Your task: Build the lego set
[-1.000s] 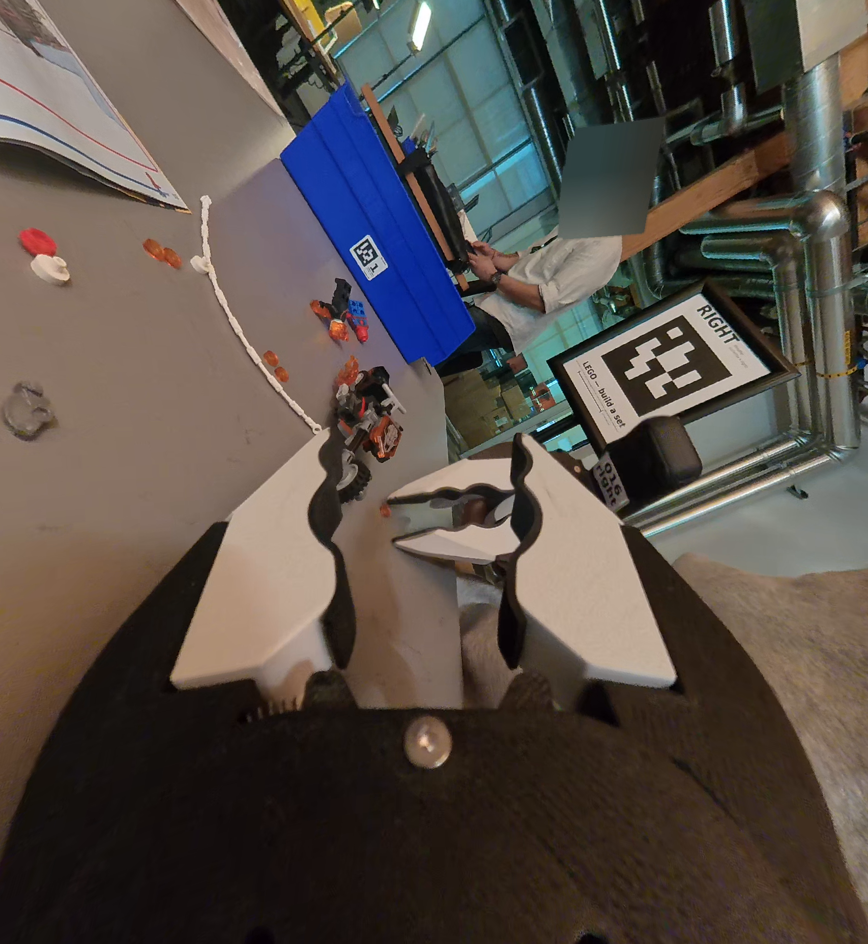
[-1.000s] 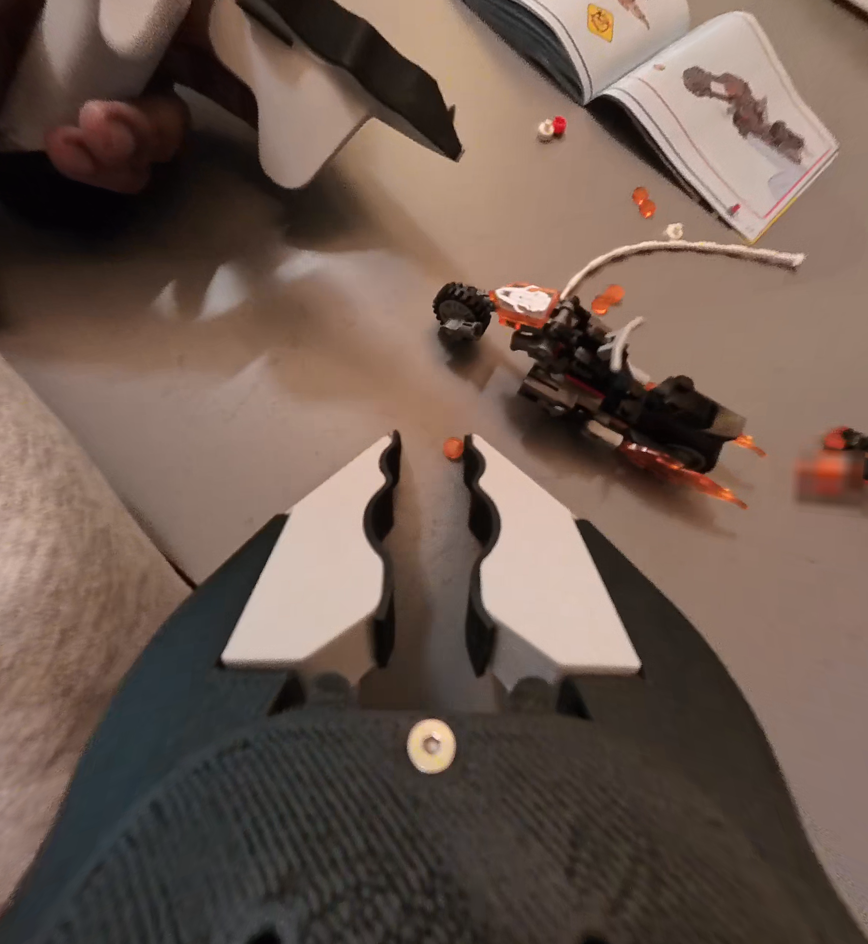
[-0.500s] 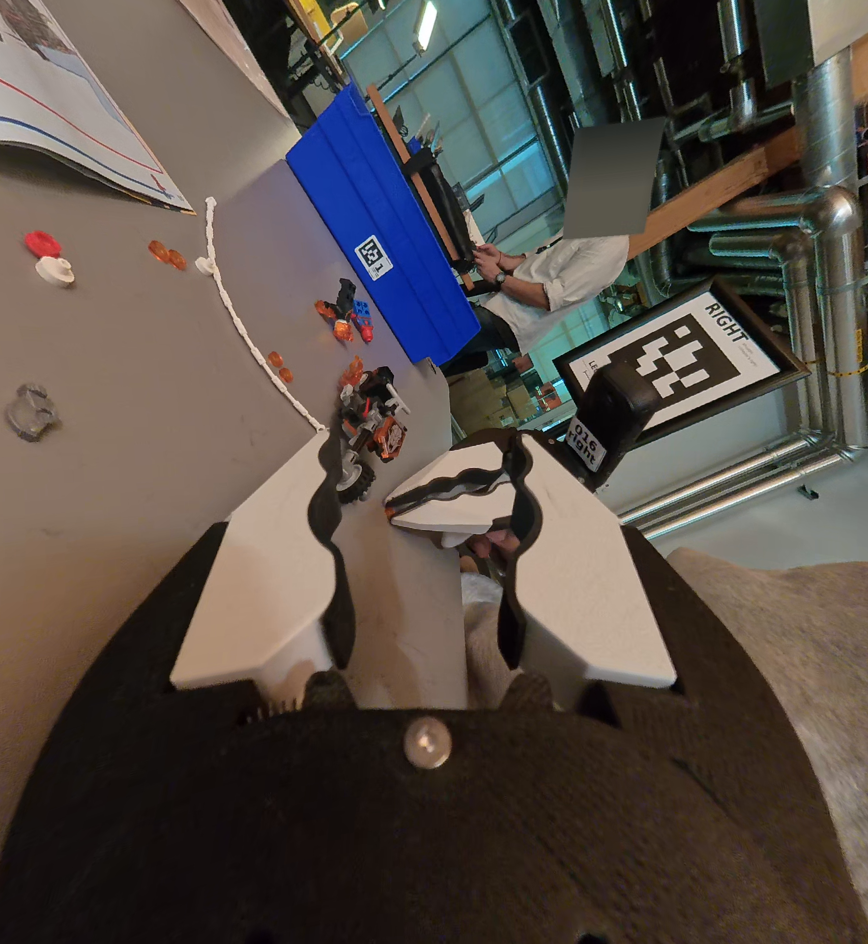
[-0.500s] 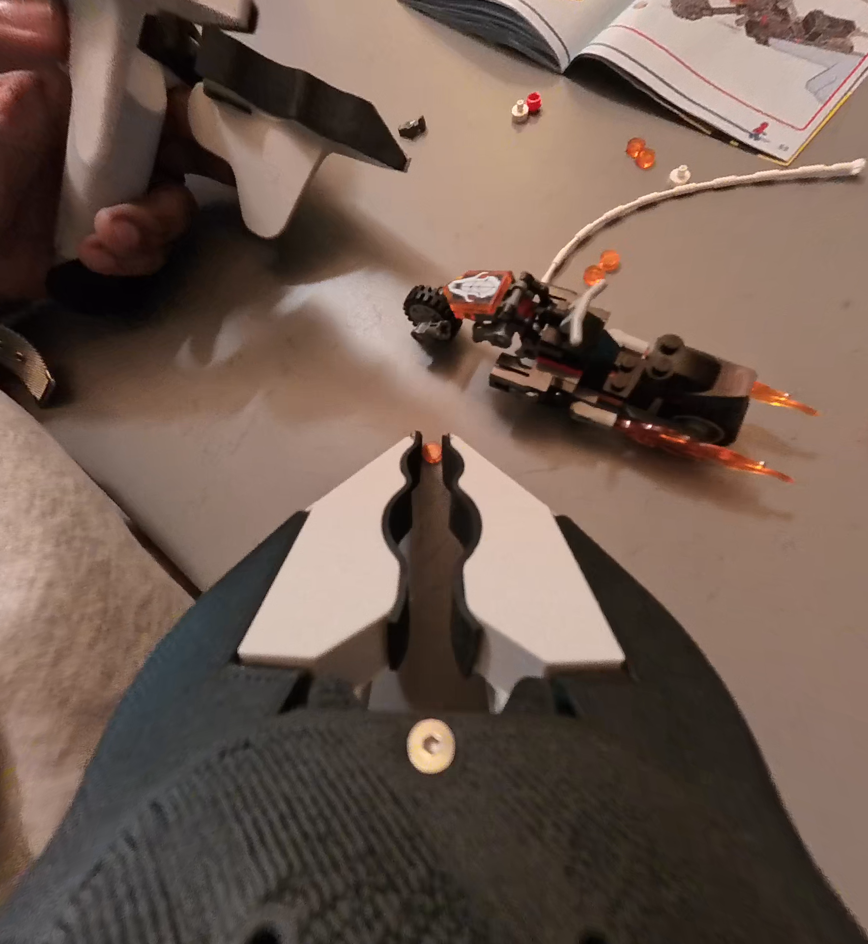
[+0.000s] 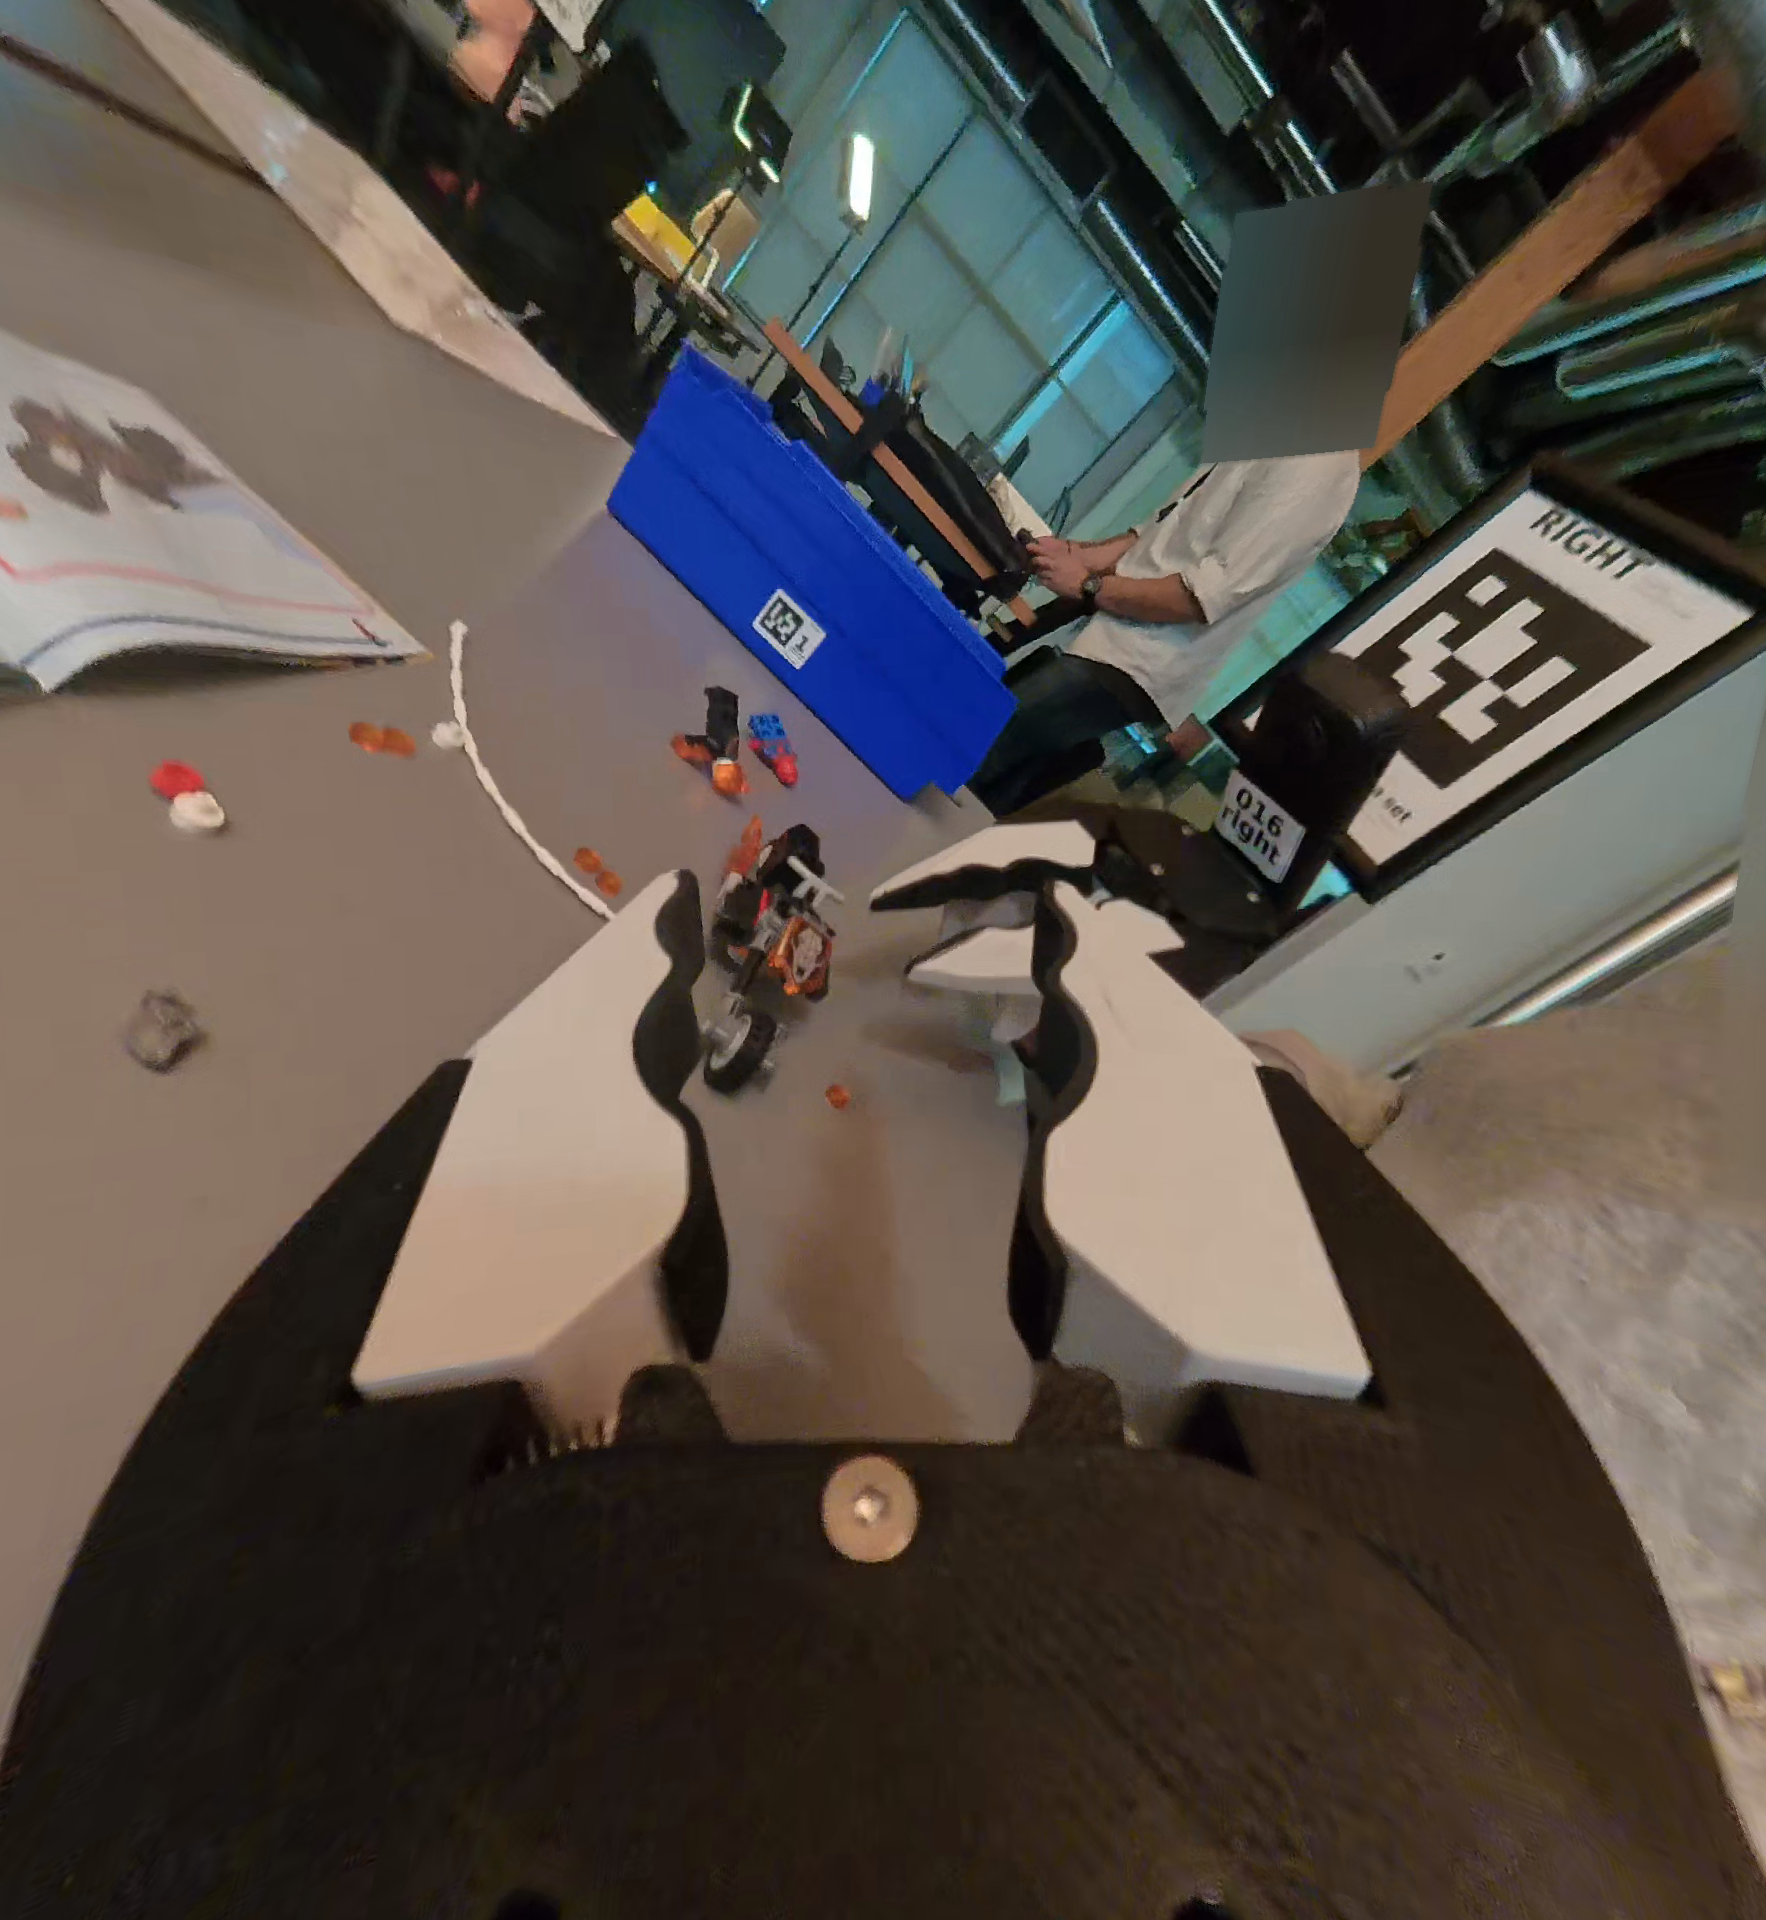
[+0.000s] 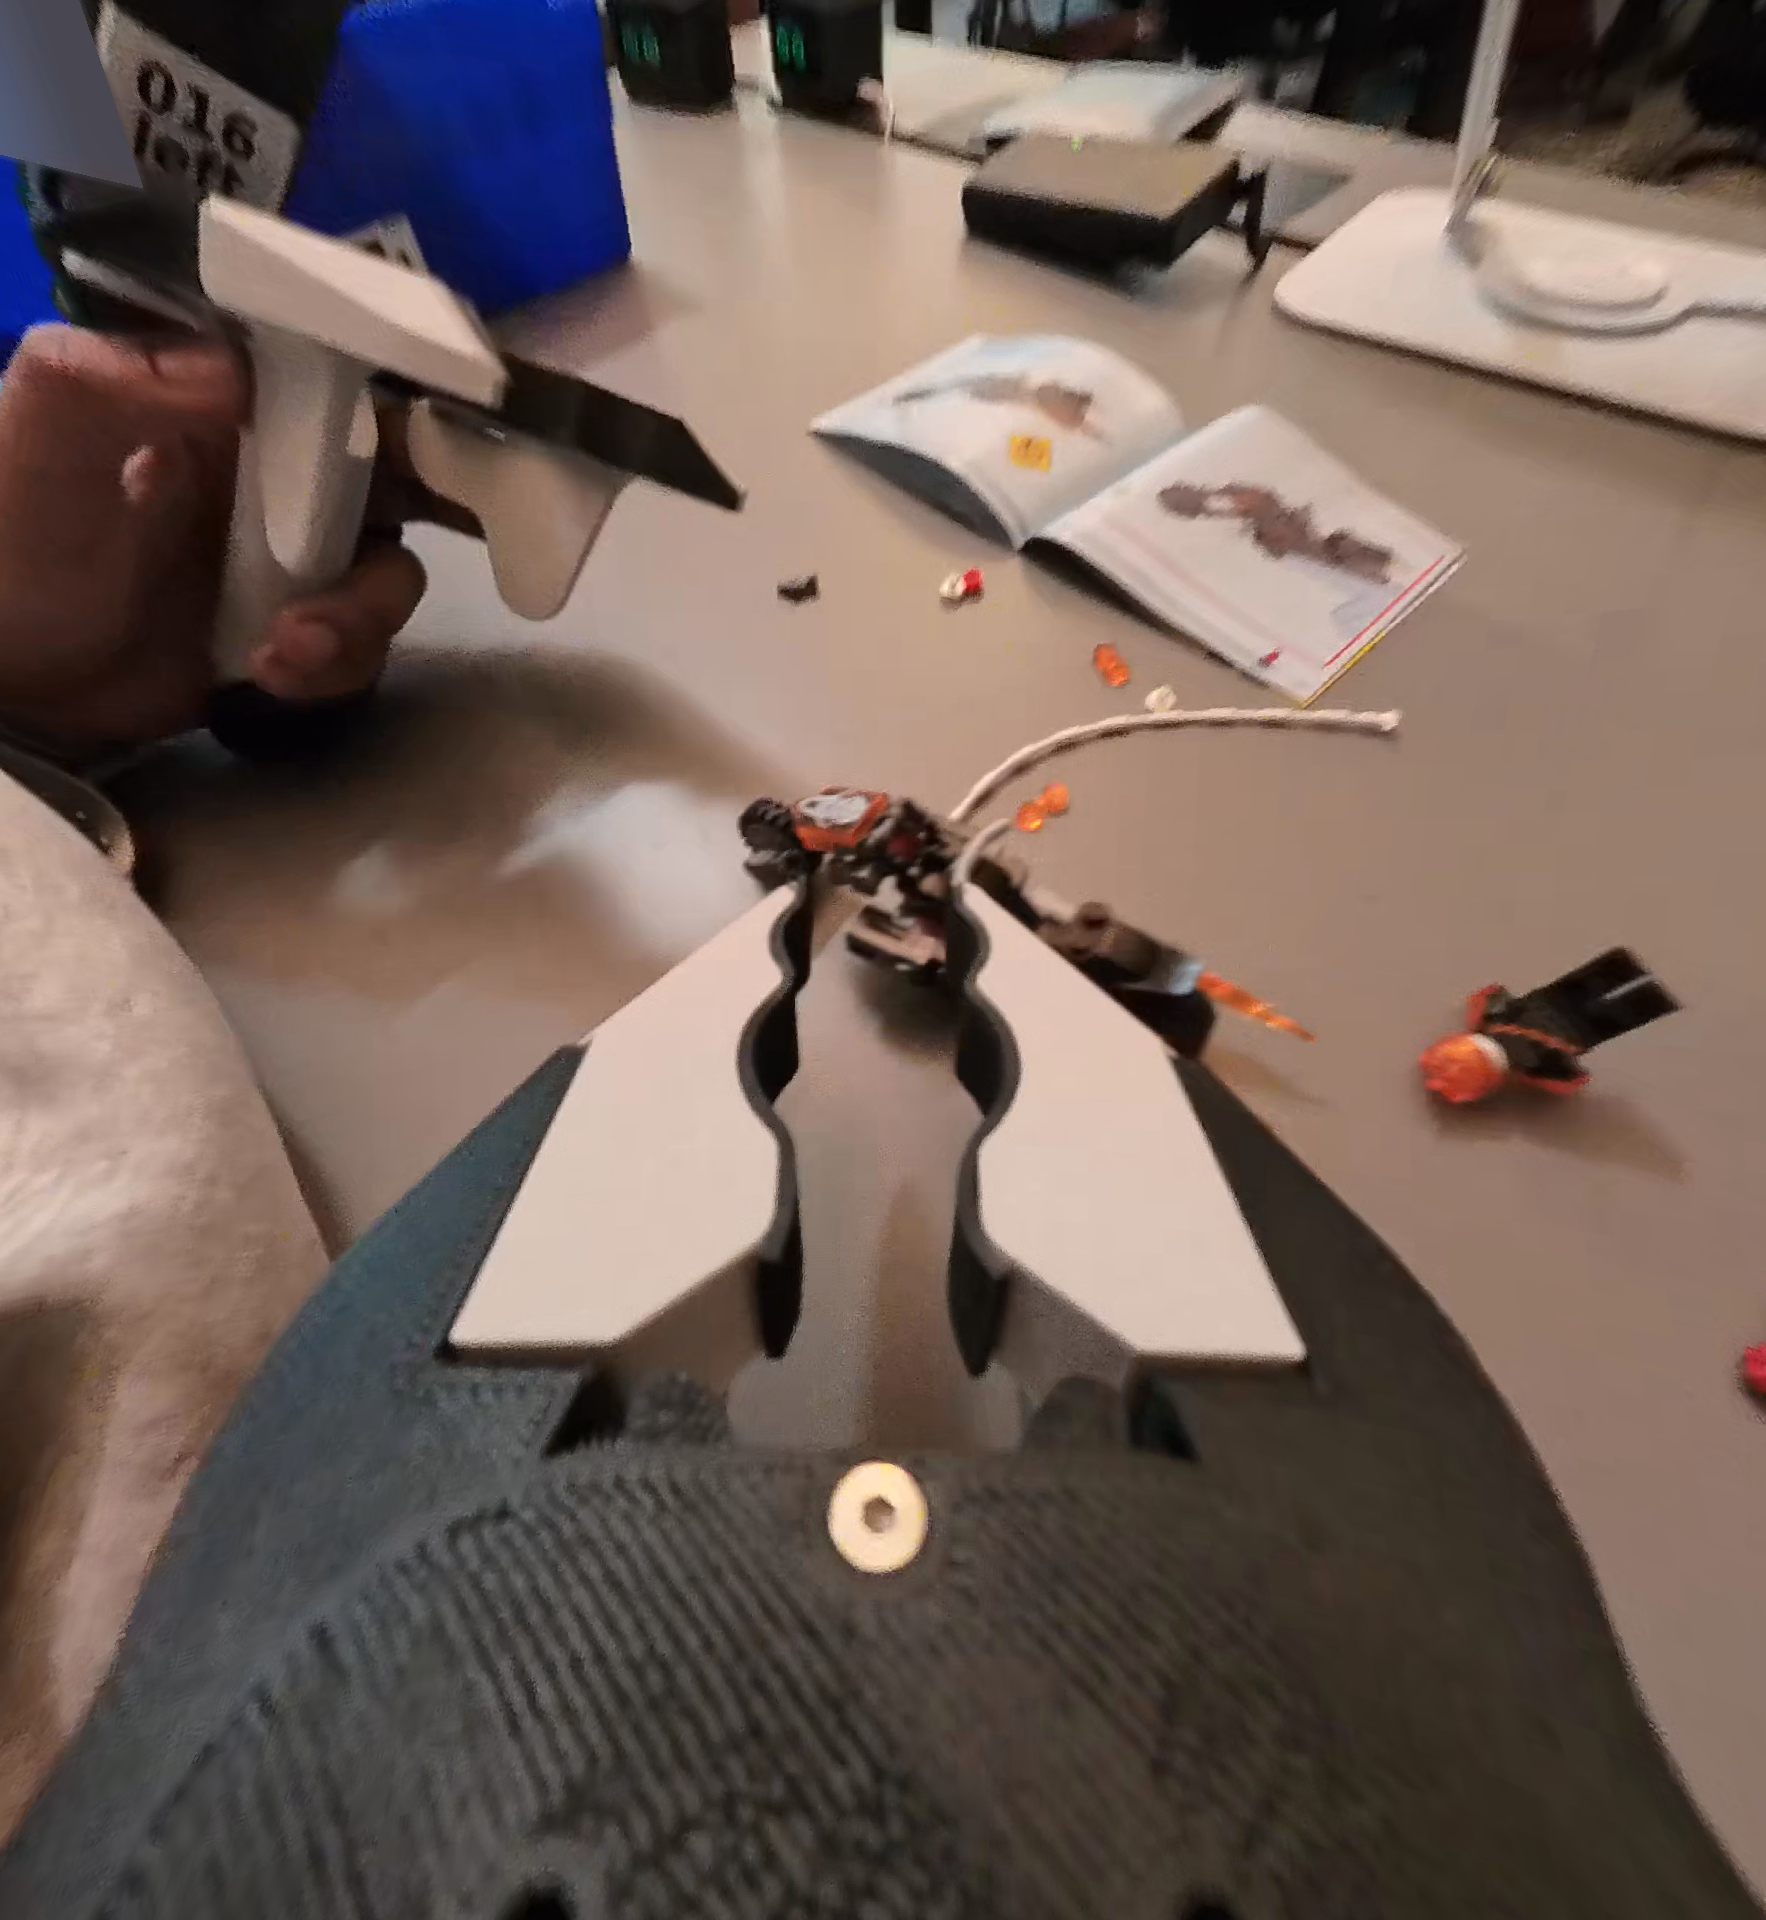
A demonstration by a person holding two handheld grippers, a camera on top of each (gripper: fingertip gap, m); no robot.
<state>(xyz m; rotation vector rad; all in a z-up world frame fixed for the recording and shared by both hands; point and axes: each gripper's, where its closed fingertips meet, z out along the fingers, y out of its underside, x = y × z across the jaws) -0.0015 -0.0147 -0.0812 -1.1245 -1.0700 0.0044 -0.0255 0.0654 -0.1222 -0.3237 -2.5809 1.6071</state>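
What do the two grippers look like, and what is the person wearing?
Each gripper has two white wedge-shaped fingers with wavy black pads. The left gripper has a black ribbed body with a silver screw; the right gripper has a dark grey one. Both carry a white label. The person wears a light grey garment.

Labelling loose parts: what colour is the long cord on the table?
White, best seen in the right wrist view: the long twisted cord.

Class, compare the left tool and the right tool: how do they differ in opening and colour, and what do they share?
The left tool gapes wide; the right tool is open more narrowly. The left tool's body is black, the right tool's dark grey-blue. Both have white fingers with wavy black pads, hold nothing, and point at the Lego motorbike.
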